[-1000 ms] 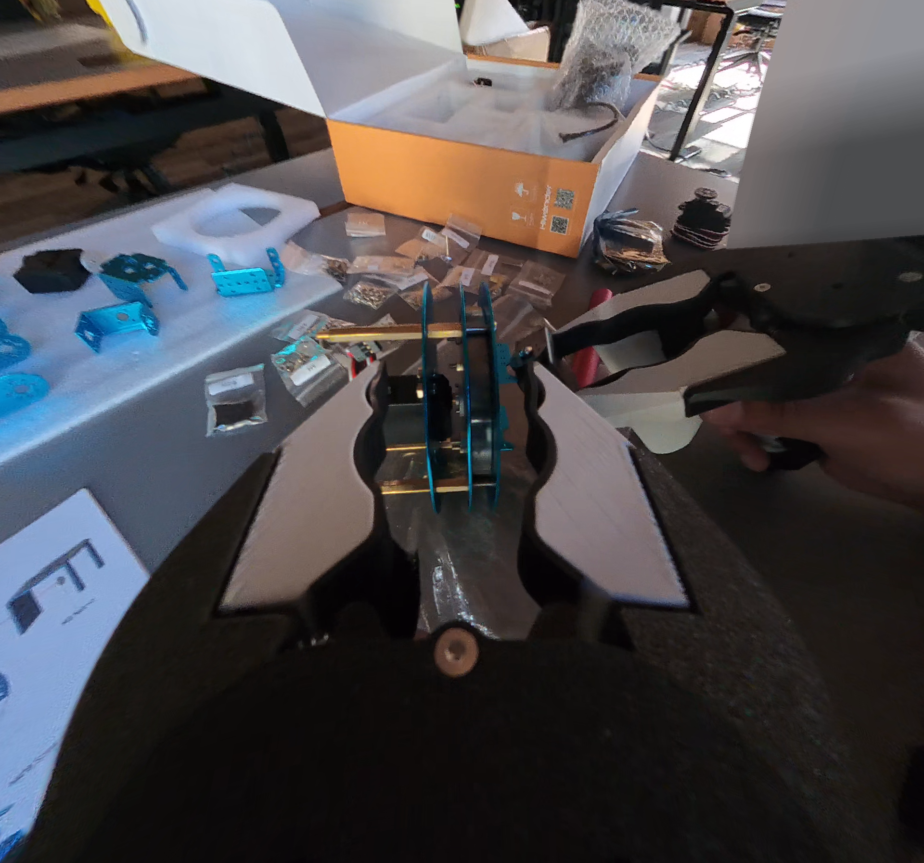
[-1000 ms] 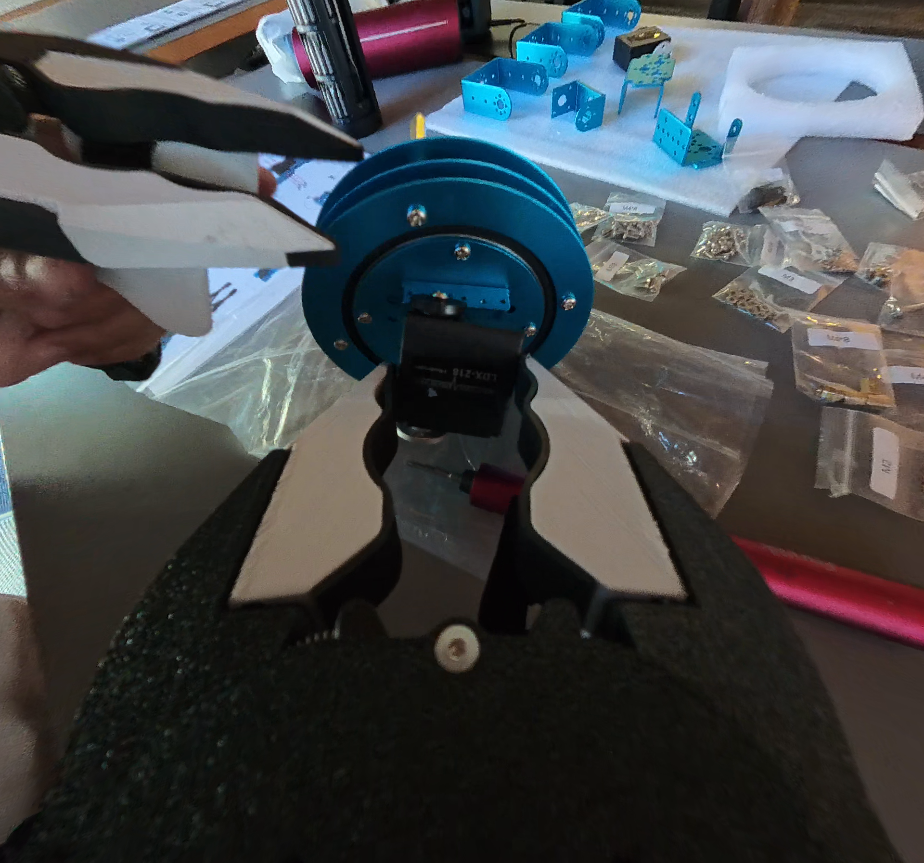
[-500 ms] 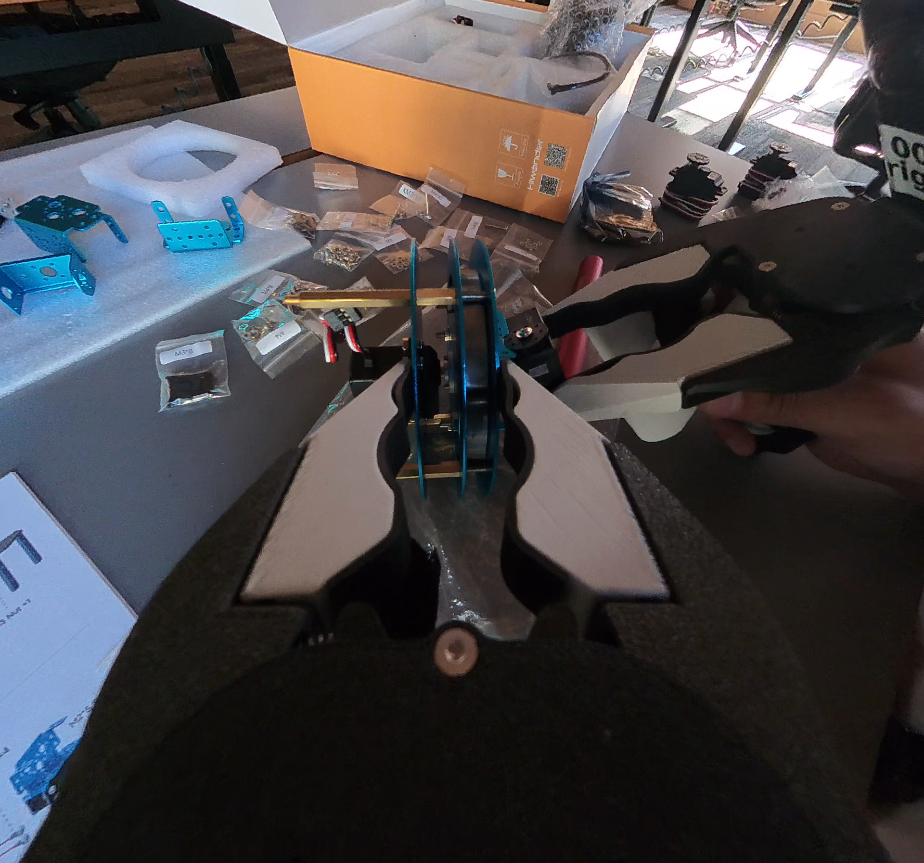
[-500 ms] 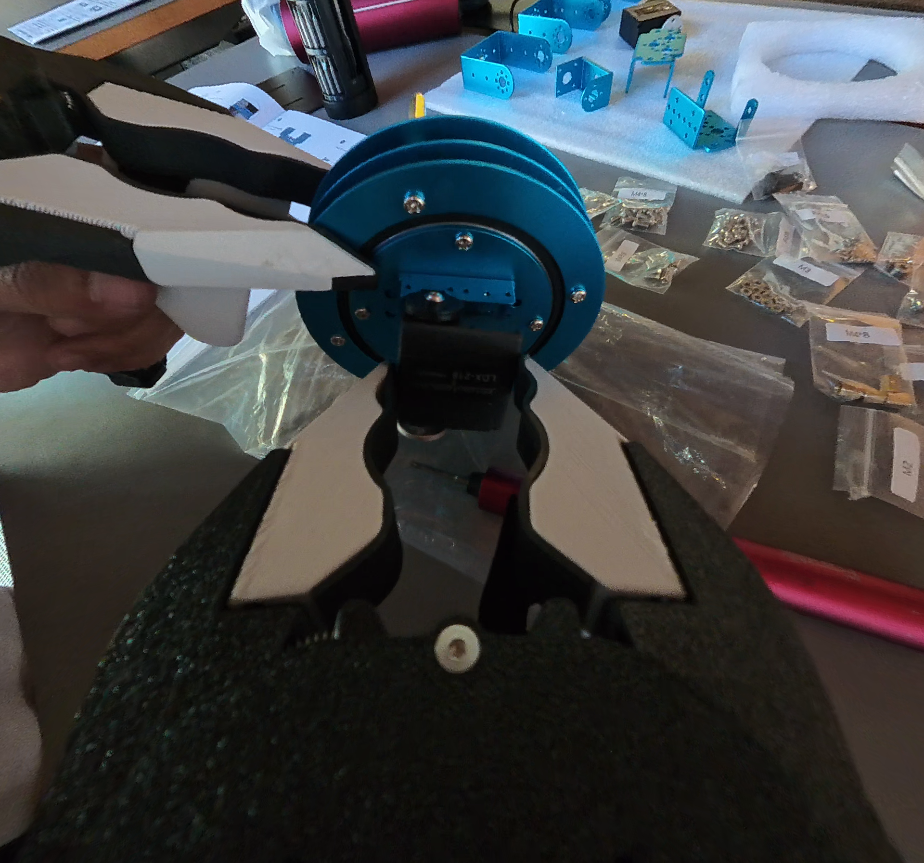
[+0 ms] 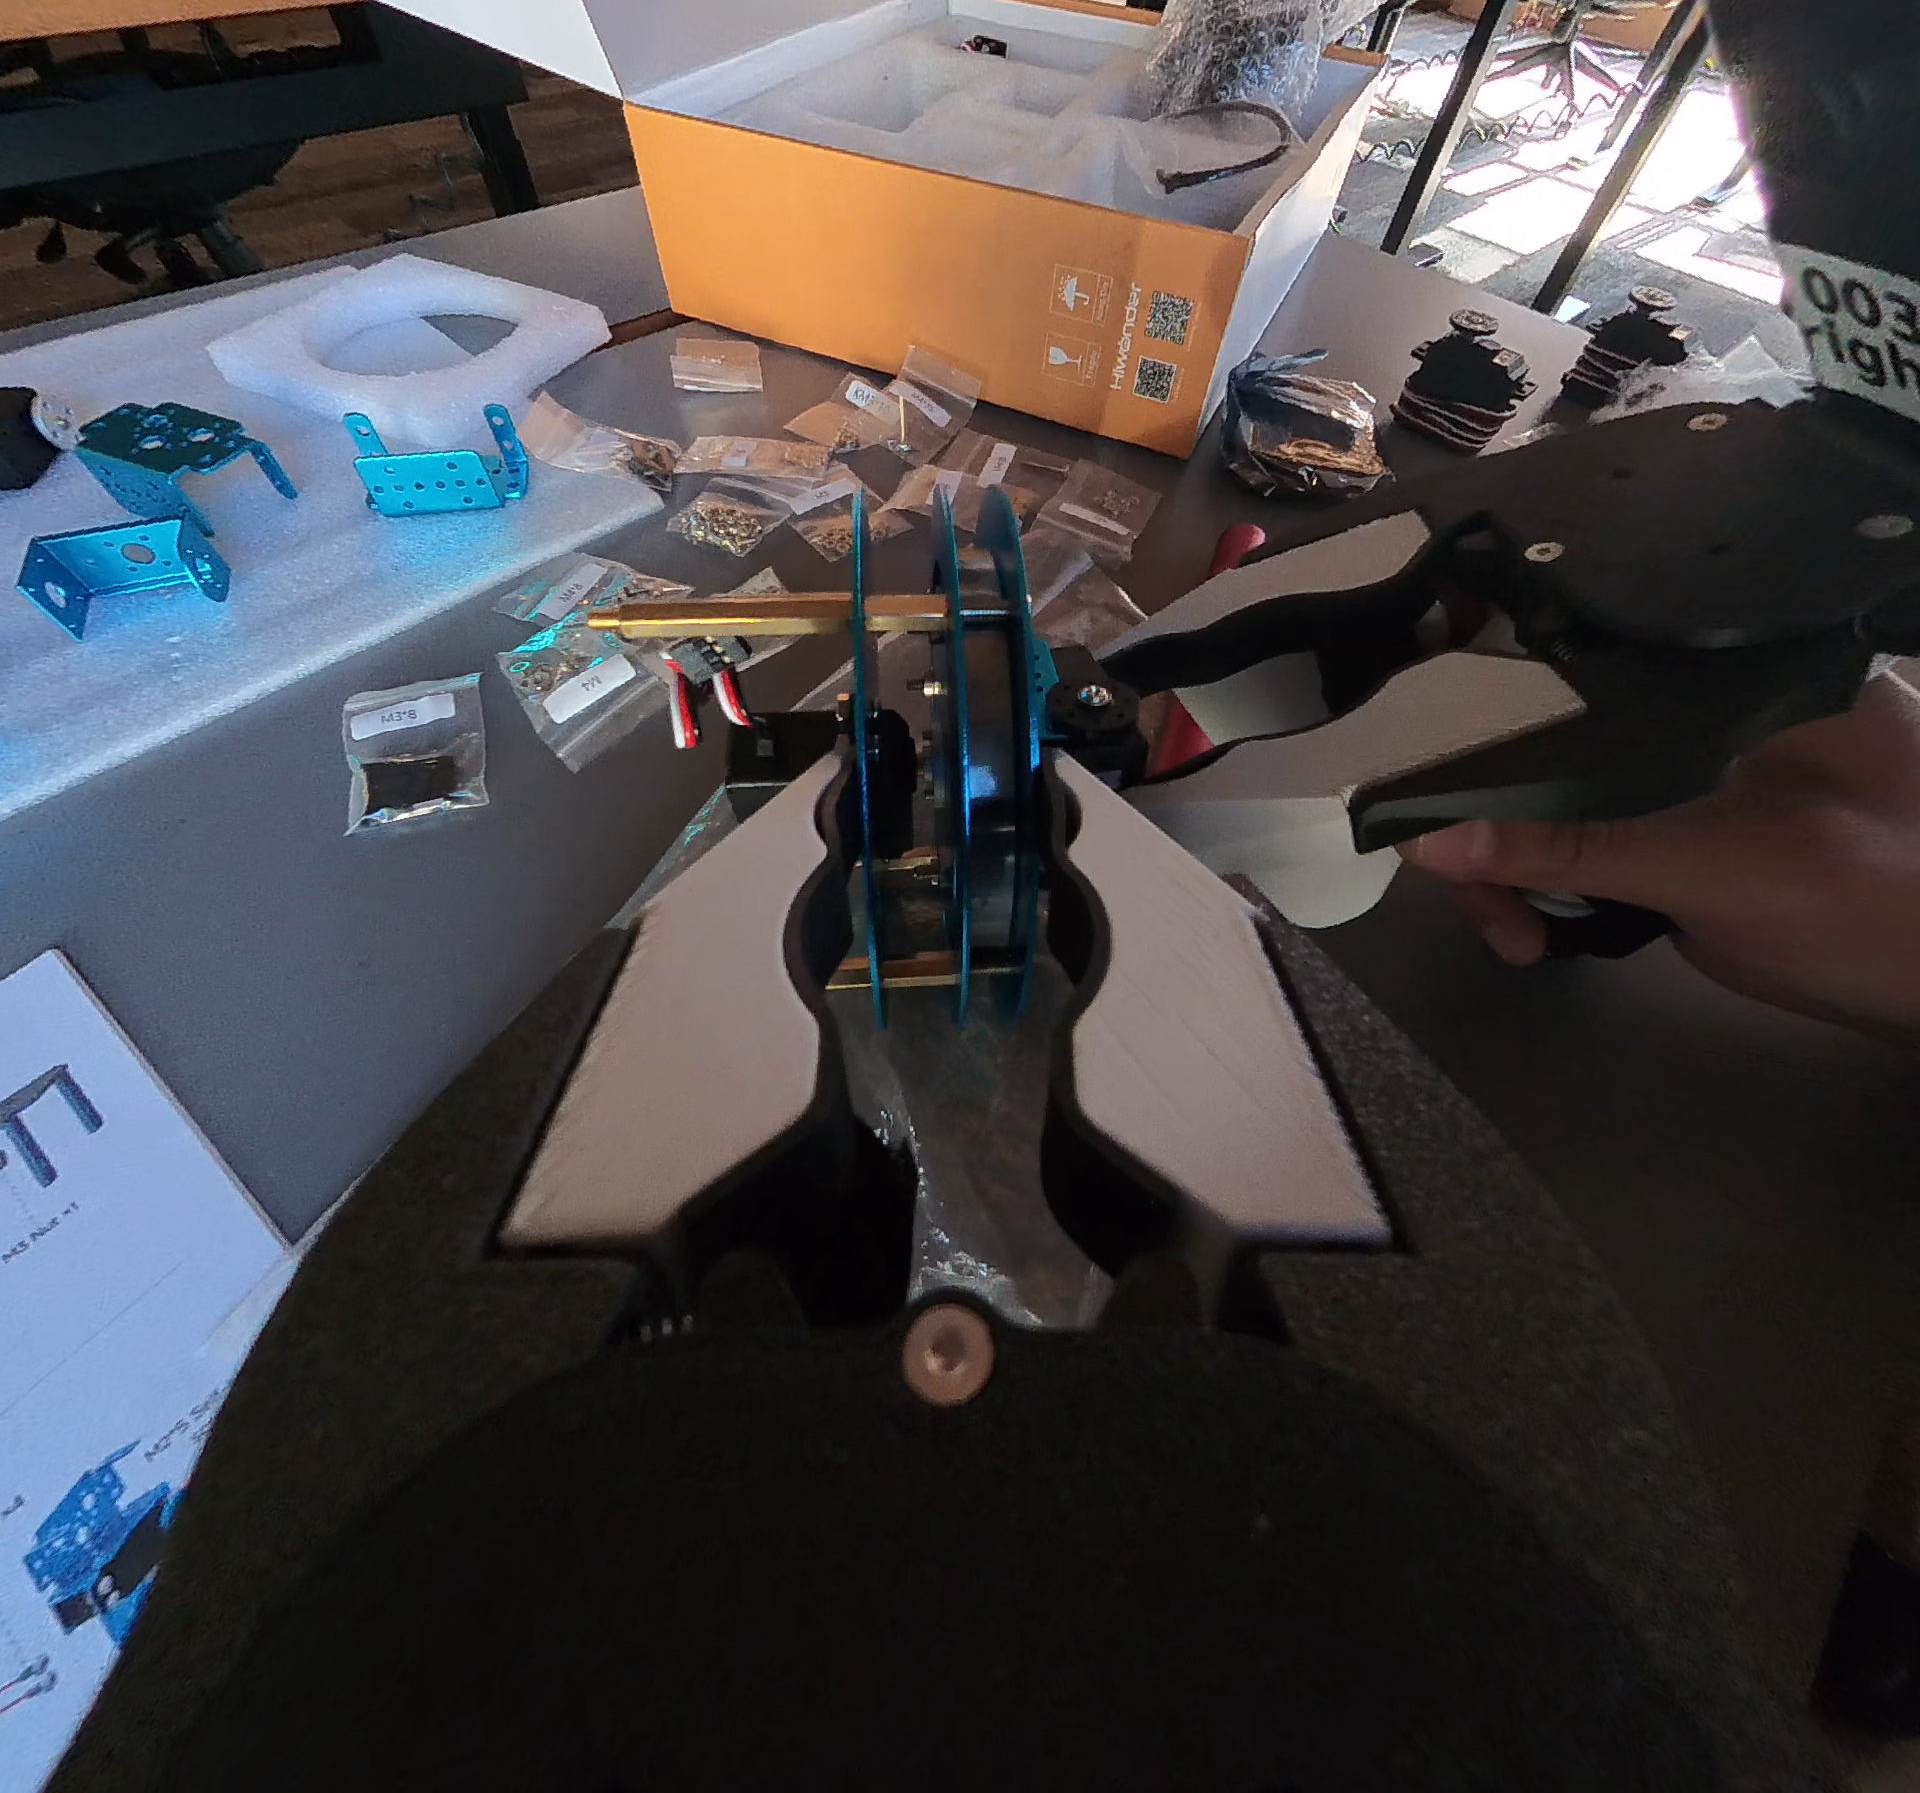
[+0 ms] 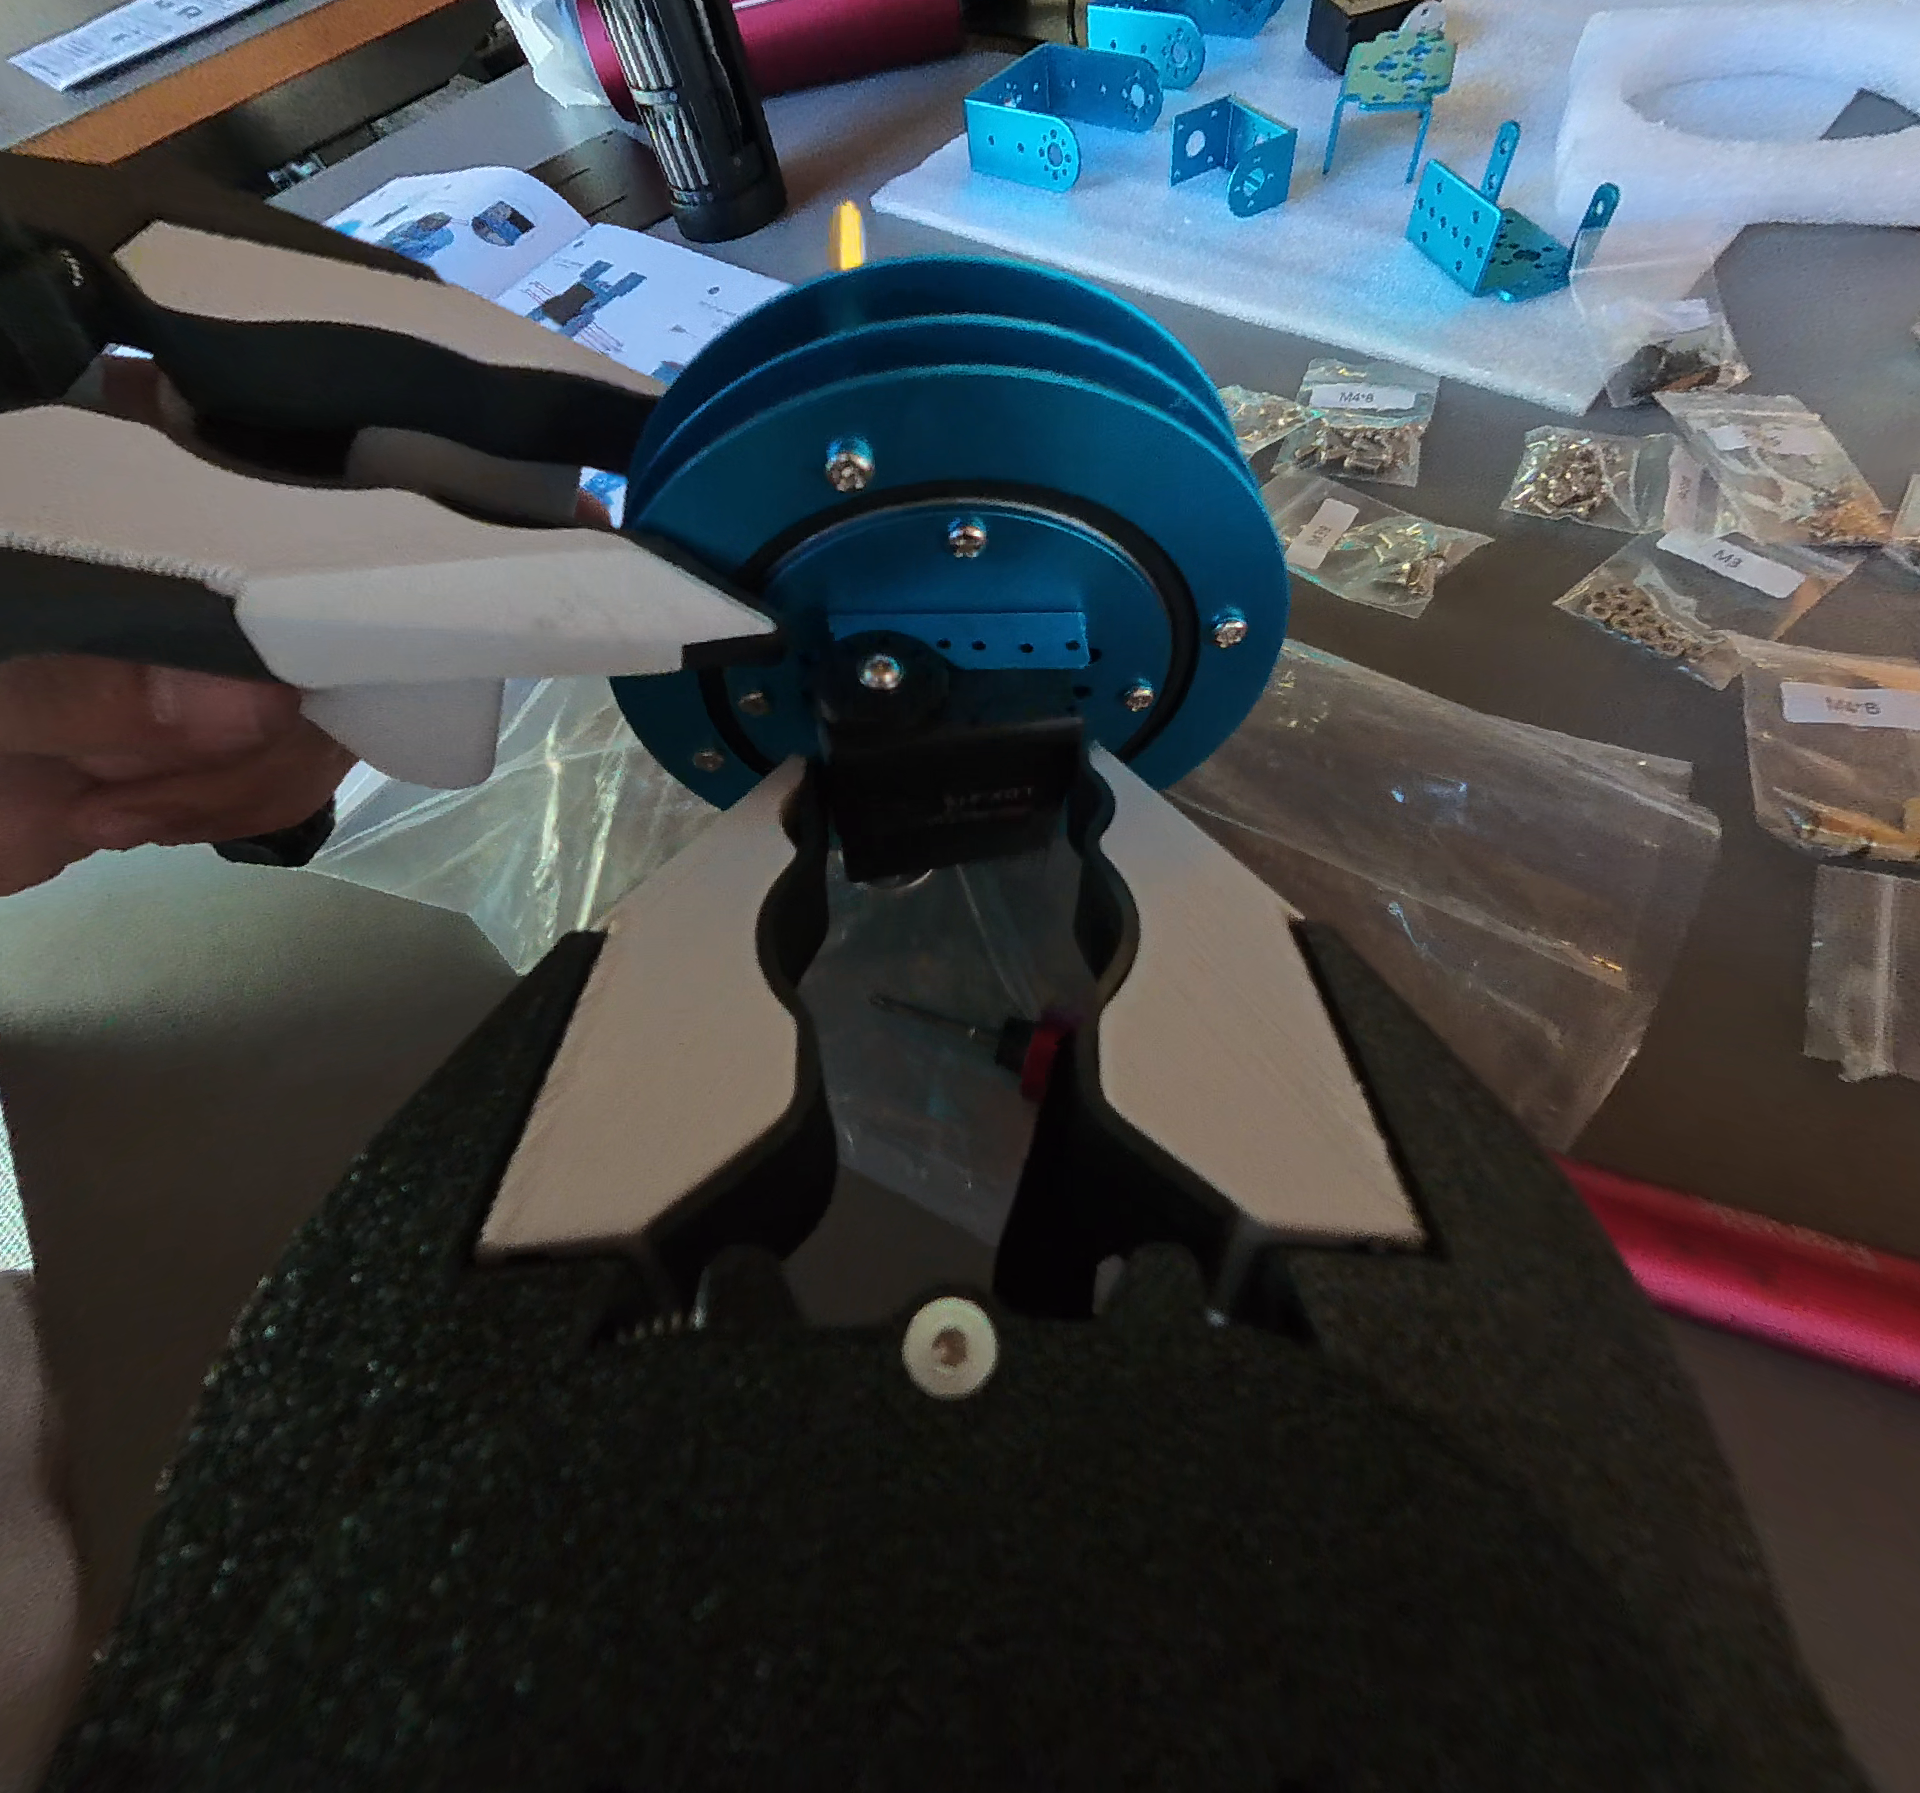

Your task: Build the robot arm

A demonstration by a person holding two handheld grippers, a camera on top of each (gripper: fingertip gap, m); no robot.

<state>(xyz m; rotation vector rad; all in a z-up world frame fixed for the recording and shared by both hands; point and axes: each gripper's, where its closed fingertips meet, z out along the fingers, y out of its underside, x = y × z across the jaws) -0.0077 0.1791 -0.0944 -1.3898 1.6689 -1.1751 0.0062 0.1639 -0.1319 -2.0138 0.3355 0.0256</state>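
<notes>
A blue disc assembly (image 6: 1039,455), made of stacked round plates on brass standoffs (image 5: 769,619), has a black servo (image 6: 935,808) on its face. It is held above the table. My right gripper (image 6: 945,767) is shut on the servo; it also shows in the left wrist view (image 5: 1127,725), coming in from the right. My left gripper (image 5: 940,777) is shut on the disc stack (image 5: 977,756), one finger on each outer plate. In the right wrist view the left gripper (image 6: 707,517) comes in from the left, one finger in front of the discs and one behind.
An open orange box (image 5: 935,268) stands at the back. Blue brackets (image 6: 1060,112) lie on white foam (image 6: 1299,278). Several screw bags (image 6: 1361,434) lie around, with a clear plastic bag (image 6: 1434,912) and a small screwdriver (image 6: 977,1037) under the assembly. An instruction sheet (image 5: 94,1224) lies to the left. Across from one pair of fingers to the other is roughly 5 cm.
My left gripper has moved in over the disc stack and closed on its outer plates. My right gripper has kept its hold on the servo.
</notes>
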